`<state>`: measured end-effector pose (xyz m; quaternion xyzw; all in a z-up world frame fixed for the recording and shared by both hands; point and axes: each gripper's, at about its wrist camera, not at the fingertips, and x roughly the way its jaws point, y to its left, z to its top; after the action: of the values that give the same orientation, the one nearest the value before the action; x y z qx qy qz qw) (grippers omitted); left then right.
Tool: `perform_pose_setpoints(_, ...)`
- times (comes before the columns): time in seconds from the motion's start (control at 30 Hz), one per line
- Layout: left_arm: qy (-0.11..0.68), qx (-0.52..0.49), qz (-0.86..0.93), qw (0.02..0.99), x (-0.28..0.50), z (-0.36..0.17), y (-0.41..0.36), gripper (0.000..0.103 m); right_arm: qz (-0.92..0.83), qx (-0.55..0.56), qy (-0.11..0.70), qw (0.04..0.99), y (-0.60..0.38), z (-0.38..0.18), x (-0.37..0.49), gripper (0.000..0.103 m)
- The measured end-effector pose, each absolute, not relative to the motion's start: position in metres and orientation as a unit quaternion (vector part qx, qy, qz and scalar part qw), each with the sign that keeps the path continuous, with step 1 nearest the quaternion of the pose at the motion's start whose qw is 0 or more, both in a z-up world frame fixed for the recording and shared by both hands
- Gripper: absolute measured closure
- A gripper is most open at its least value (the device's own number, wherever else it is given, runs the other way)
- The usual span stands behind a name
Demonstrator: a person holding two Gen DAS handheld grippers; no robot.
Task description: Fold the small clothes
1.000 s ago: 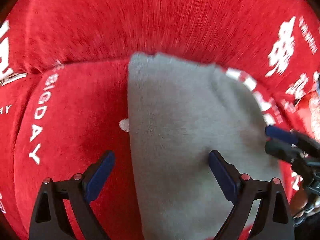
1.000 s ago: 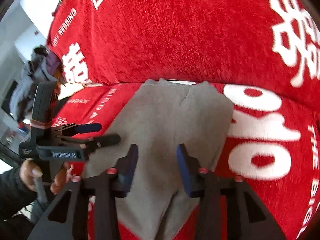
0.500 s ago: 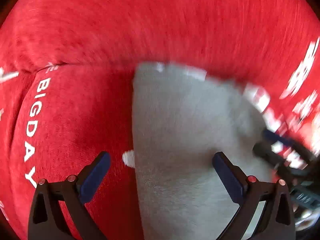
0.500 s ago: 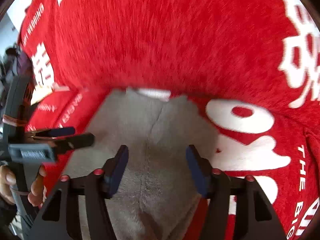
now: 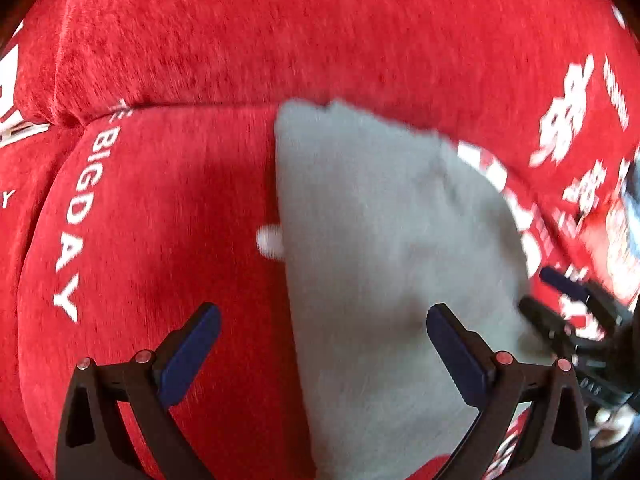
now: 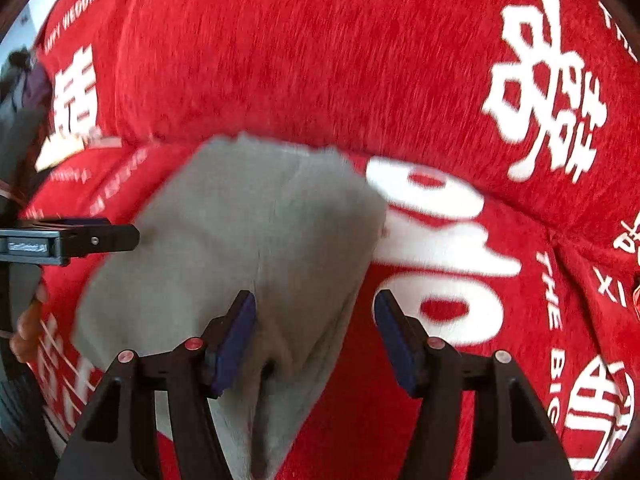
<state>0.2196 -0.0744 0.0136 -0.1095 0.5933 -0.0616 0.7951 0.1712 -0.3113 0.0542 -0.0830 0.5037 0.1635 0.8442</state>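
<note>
A small grey garment lies flat on a red sofa seat, its far edge against the backrest. My left gripper hovers open and wide over the garment's left edge, with one finger above the red cushion and the other above the grey cloth. My right gripper is open over the right edge of the grey garment, where the cloth shows a fold seam; nothing is pinched. Each gripper shows in the other's view: the right gripper at the garment's right side, the left gripper at its left.
The seat cushion and the backrest are red plush with white lettering. A hand holds the left gripper's handle at the frame edge. Beyond the sofa's left end is a dim room.
My right gripper's jaws have widened, and its right finger now stands over red cushion instead of grey cloth. The left gripper opened slightly and shifted a little over the garment's left edge.
</note>
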Motion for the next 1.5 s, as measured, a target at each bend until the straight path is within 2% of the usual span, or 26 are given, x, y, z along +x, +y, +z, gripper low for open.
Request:
perform_pose_setpoints(0.2,0.588,-0.136,-0.084,0.793,0.176,0.008,-0.054,0.000,0.171,-0.021,0.512,0.842,-0.347,0.039,0.133,0.030)
perform_pose_setpoints(0.33,0.573,-0.117,-0.080,0.807,0.164,0.035,-0.033,0.000,0.127,-0.086,0.532,0.833,-0.362,0.040,0.113,0.030)
perform_pose_setpoints(0.4,0.562,-0.120,-0.073,0.815,0.166,0.047,-0.022,0.000,0.123,-0.081,0.530,0.835,-0.375,0.046,0.108,0.030)
perform_pose_setpoints(0.63,0.594,-0.211,-0.103,0.770,0.231,0.026,-0.025,0.000,0.181,0.191,0.523,0.811,-0.414,0.056,0.152,0.027)
perform_pose_setpoints(0.8,0.640,-0.234,-0.146,0.718,0.258,-0.015,-0.064,0.000,0.232,0.215,0.576,0.754,-0.365,0.011,0.191,0.027)
perform_pose_setpoints(0.87,0.622,-0.219,-0.142,0.738,0.261,-0.013,-0.072,0.000,0.244,0.224,0.590,0.736,-0.352,-0.006,0.199,0.026)
perform_pose_setpoints(0.97,0.614,-0.229,-0.151,0.741,0.267,-0.014,-0.079,0.000,0.252,0.227,0.567,0.750,-0.343,-0.008,0.205,0.026)
perform_pose_setpoints(1.0,0.611,-0.229,-0.153,0.743,0.268,-0.013,-0.082,0.003,0.253,0.229,0.564,0.752,-0.338,-0.009,0.207,0.028)
perform_pose_setpoints(1.03,0.608,-0.217,-0.146,0.749,0.269,-0.012,-0.086,0.012,0.254,0.218,0.564,0.755,-0.332,-0.008,0.208,0.036)
perform_pose_setpoints(1.07,0.607,-0.190,-0.137,0.759,0.268,-0.010,-0.091,0.028,0.253,0.202,0.565,0.759,-0.326,-0.008,0.210,0.046)
perform_pose_setpoints(1.13,0.595,-0.181,-0.144,0.769,0.265,-0.003,-0.091,0.043,0.256,0.173,0.560,0.768,-0.316,-0.003,0.207,0.058)
perform_pose_setpoints(1.17,0.590,-0.185,-0.147,0.772,0.262,0.001,-0.088,0.052,0.259,0.178,0.558,0.769,-0.316,-0.001,0.207,0.061)
perform_pose_setpoints(1.2,0.588,-0.189,-0.149,0.772,0.261,0.004,-0.086,0.057,0.260,0.179,0.552,0.772,-0.315,0.003,0.205,0.062)
perform_pose_setpoints(1.5,0.570,-0.159,-0.163,0.789,0.226,0.051,-0.083,0.060,0.272,0.126,0.511,0.806,-0.285,0.061,0.167,0.064)
